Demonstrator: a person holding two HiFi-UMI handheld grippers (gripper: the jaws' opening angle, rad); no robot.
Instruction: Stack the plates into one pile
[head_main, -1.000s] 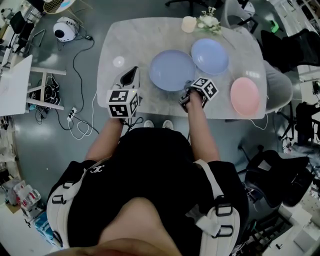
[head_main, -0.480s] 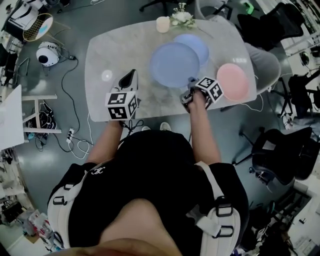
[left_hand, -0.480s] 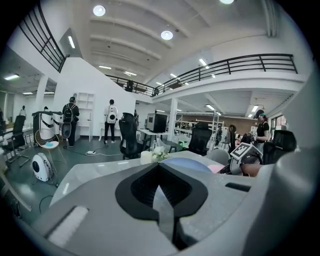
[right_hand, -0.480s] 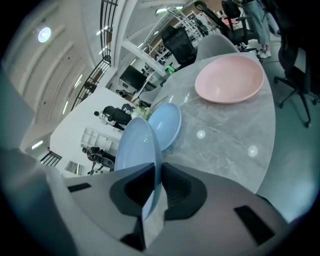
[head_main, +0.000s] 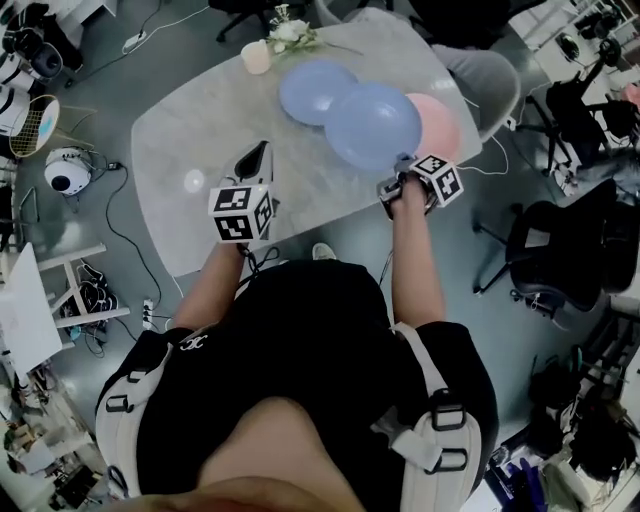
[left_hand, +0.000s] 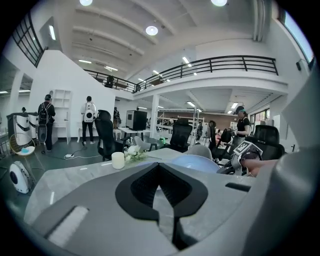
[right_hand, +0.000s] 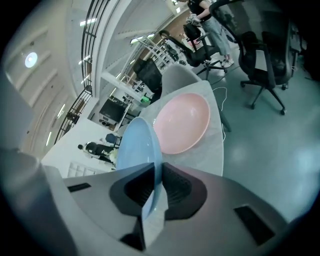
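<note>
My right gripper (head_main: 402, 168) (right_hand: 155, 172) is shut on the near rim of a large blue plate (head_main: 372, 125) (right_hand: 137, 145). The plate hangs tilted above the marble table (head_main: 190, 140) and partly covers a pink plate (head_main: 442, 122) (right_hand: 182, 122) near the table's right edge. A second, smaller blue plate (head_main: 312, 90) lies flat further back, its edge under the held one. My left gripper (head_main: 256, 158) (left_hand: 159, 167) hovers over the table's near left part, jaws together with nothing in them. From the left gripper view the held plate (left_hand: 197, 162) shows to the right.
A cream candle (head_main: 256, 57) (left_hand: 118, 160) and a small white flower bunch (head_main: 290, 32) stand at the table's far edge. Office chairs (head_main: 560, 250) stand right of the table, cables and a round white device (head_main: 68, 172) lie on the floor at the left.
The right gripper has lifted the large blue plate off the table and carried it right, past the smaller blue plate and over the pink one. The left gripper has stayed put.
</note>
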